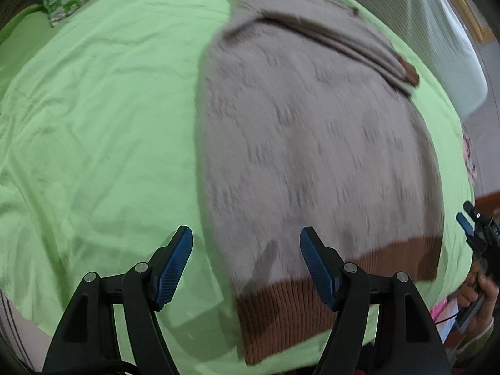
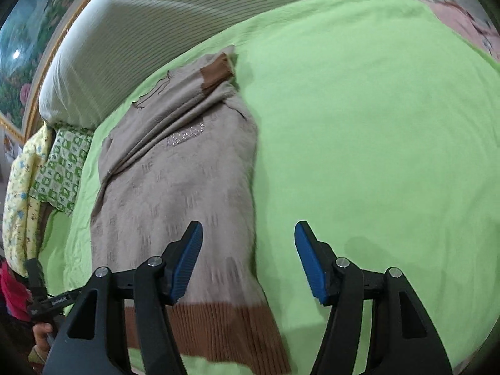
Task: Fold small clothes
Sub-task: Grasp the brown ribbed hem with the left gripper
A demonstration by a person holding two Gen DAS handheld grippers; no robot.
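Green bedsheet (image 1: 93,125) carries sweater (image 1: 312,140) lengthwise, brown hem (image 1: 312,306) toward both empty, wide-open hand-held grippers.

Beige sweater (image 2: 175,193) on green sheet (image 2: 359,156), tool (image 2: 248,259) agape

On my screens the sweater (image 1: 312,143) is a soft greyish beige with a faint, slightly darker woven motif repeated all over it. Its ribbed hem (image 1: 328,297) is a warm brown, and the cuff (image 2: 217,73) carries the same brown. A small patch of pale sparkly stitching (image 2: 186,134) sits on its chest. The bedsheet (image 1: 93,140) under it is plain light green. The small pillow (image 2: 64,168) has a green-and-white checked print, and the quilt (image 2: 20,193) beside it is pale yellow with little blue and brown figures. The bolster (image 2: 175,31) is white with fine stripes. I see blue ridged pads (image 1: 175,268) on black fingers on both grippers.
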